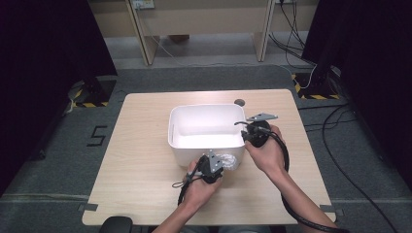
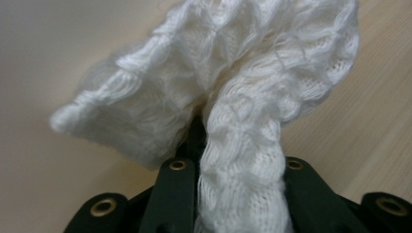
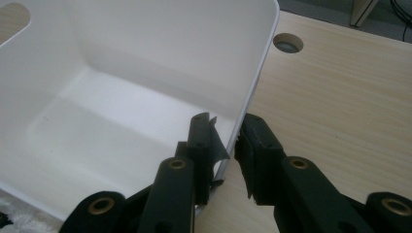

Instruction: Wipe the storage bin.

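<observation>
High view: left claw (image 1: 217, 164) pinches a white knitted cloth (image 1: 229, 160) beside the bin (image 1: 206, 145); right claw (image 1: 246, 137) clamps its rim. Next, probably, lift the cloth over that near wall.

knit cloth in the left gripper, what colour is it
White knit cloth, clearest in the left gripper view.

Bare forearms; left gripper (image 1: 212, 164) black, brass screws, thin cable; right gripper (image 1: 246, 136) grey plate, thick black cable.
</observation>
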`<move>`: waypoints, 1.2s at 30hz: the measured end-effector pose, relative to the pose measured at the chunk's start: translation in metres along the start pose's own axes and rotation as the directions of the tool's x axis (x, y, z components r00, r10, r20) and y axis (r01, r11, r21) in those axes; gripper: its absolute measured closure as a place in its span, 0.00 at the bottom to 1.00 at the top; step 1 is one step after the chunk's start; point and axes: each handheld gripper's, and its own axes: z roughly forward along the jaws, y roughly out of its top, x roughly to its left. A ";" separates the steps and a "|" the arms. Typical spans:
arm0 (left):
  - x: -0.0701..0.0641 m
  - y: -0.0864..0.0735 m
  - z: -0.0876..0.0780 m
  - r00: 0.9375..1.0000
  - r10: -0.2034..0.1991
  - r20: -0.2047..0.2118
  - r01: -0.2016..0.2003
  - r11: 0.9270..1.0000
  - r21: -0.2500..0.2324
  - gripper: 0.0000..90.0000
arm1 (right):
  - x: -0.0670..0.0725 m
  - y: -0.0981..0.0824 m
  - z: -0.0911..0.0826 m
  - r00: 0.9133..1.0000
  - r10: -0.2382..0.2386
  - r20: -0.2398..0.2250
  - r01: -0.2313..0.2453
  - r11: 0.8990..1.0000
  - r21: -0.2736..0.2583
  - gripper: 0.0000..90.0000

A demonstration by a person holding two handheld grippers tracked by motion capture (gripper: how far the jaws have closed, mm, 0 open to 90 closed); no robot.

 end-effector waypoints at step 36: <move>-0.011 -0.004 0.025 0.999 0.023 0.022 -0.024 0.998 0.057 0.85 | 0.000 0.000 0.000 1.000 0.002 -0.001 -0.002 1.000 0.003 0.84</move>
